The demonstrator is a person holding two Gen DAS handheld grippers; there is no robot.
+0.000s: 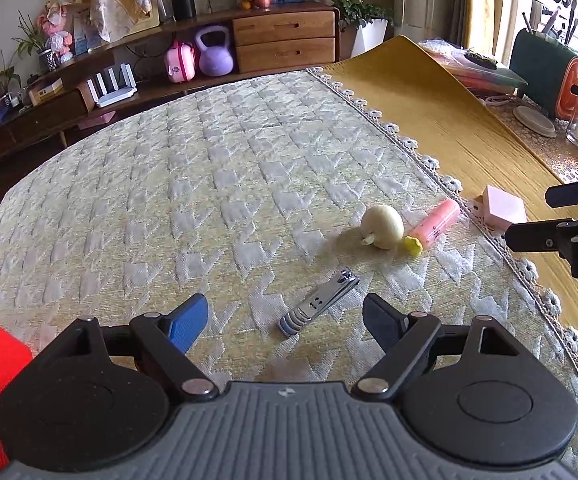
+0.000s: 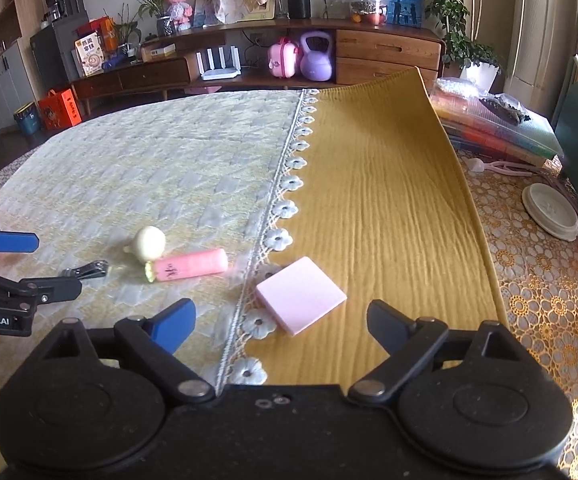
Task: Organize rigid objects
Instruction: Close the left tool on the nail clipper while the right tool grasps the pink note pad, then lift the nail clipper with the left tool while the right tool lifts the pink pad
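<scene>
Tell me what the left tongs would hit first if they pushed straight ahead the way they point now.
Most likely the nail clipper, lying between the open left tongs on the quilted cloth; depth is unclear.

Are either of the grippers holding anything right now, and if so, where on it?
Nothing is held. The left gripper is open above the nail clipper, not touching it. The right gripper is open near the pink block, pads clear of it.

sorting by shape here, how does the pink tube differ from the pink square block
The pink tube is a round cylinder with a yellow-green end; the pink square block is flat, plain and paler. The tube lies on the quilted cloth; the block lies on the mustard cloth at the lace edge. Both are pink and ungripped.
</scene>
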